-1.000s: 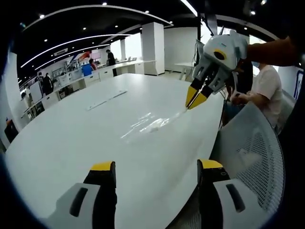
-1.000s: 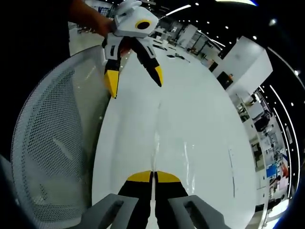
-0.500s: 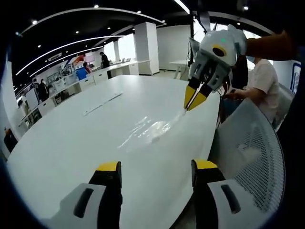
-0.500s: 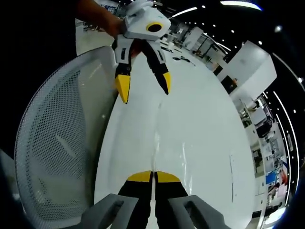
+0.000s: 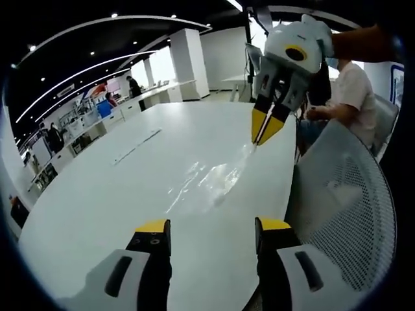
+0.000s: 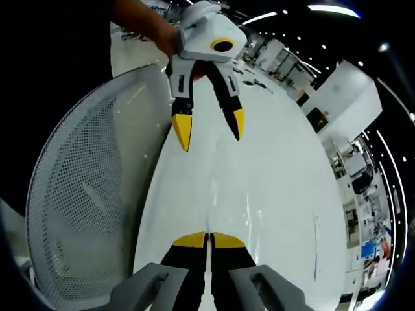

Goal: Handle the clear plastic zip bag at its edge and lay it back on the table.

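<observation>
On the table (image 5: 97,194), right tongs (image 5: 262,133) pinch the bag (image 5: 207,178).

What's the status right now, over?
Right gripper shut on the bag's edge. Left gripper open, holding nothing. Clear zip bag lying on the white table. Mesh chair alongside, nothing blocking.

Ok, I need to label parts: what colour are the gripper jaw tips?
Yellow, clearest on the right gripper in the left gripper view.

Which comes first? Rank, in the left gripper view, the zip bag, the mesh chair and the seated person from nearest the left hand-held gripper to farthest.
1. Mesh chair, close on the right.
2. Zip bag, ahead on the table, its far edge pinched by the right hand-held gripper.
3. Seated person, beyond the chair, upper right.
</observation>
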